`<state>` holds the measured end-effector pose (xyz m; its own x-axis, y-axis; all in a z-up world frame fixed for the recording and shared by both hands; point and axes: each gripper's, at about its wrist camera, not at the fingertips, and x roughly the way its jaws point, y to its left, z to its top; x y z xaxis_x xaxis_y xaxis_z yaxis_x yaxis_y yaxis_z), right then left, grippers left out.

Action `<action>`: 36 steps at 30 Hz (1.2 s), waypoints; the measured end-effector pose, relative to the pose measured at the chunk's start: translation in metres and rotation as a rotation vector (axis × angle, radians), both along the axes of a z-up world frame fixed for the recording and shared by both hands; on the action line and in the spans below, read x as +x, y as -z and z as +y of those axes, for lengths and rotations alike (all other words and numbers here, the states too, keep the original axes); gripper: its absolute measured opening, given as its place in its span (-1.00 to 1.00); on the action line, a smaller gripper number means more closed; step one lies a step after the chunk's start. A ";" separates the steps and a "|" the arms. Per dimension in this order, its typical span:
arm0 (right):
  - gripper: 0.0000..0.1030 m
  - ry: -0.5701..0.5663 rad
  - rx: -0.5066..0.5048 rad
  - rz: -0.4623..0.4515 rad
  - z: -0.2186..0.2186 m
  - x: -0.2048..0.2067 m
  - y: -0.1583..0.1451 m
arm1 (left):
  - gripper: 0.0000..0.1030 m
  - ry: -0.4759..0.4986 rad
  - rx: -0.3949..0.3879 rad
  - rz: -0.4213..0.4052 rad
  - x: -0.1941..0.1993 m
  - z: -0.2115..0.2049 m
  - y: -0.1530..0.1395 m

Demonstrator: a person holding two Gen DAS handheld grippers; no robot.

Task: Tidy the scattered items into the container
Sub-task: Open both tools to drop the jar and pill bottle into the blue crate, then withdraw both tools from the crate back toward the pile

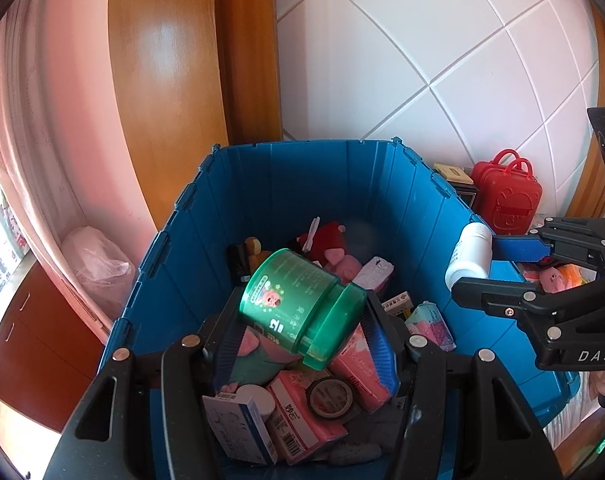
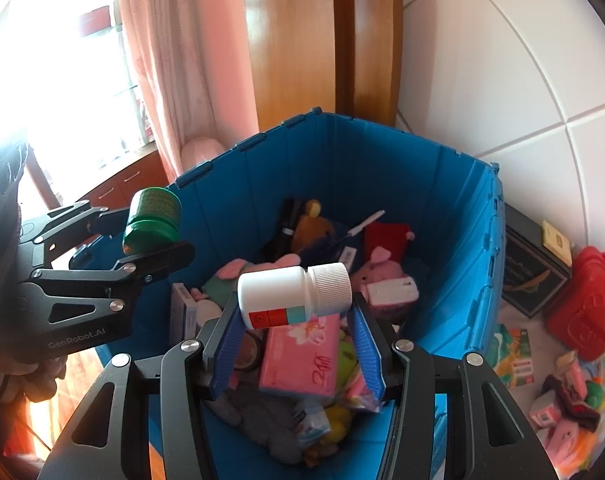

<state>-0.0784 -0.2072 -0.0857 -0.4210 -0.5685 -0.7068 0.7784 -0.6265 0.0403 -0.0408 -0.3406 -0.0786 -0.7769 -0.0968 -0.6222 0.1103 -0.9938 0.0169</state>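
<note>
Blue crate: open-topped, ribbed walls, standing against a white tiled wall and a wooden door frame; floor of it crowded with packets, plush toys and boxes.
Pink curtain: hanging left of the crate, bright window beyond.
Left gripper: clamped across a green jar, blue pads pressing on both sides; poised over the near end of the crate, angled downward.
Right gripper: closed on a white bottle, pads at its base and its cap; held above the crate's middle, pointing down into it.
Red toy suitcase: outside the crate, just beside its right wall, upright, two handles on top.
Dark box: between the crate wall and the red suitcase, a small yellowish card on top of it.
Green jar: translucent, tilted, lid toward the lower right, cartoon label facing up; above the crate's contents, not resting on them.
White bottle: lying sideways in the grip, ribbed cap to the right, red and teal label band underneath.
Pink tissue pack: inside the crate, directly below the white bottle.
Pink plush toy: inside the crate, near the far right corner, next to a red fabric piece.
Tape roll: inside the crate, flat among pink packets near the front.
Scattered items: loose on the surface right of the crate, well outside it; small packets and toys, too jumbled to tell apart.
</note>
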 end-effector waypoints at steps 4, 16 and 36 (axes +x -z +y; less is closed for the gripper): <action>-0.03 -0.001 -0.004 0.007 -0.001 0.003 -0.002 | 0.07 0.000 -0.004 0.001 0.001 0.001 -0.001; 0.98 0.027 -0.030 0.049 0.004 0.014 -0.011 | 1.00 -0.070 0.024 0.042 0.010 -0.005 -0.017; 0.99 0.052 -0.057 0.049 0.039 0.032 -0.018 | 1.00 -0.042 -0.002 0.035 0.025 0.030 -0.023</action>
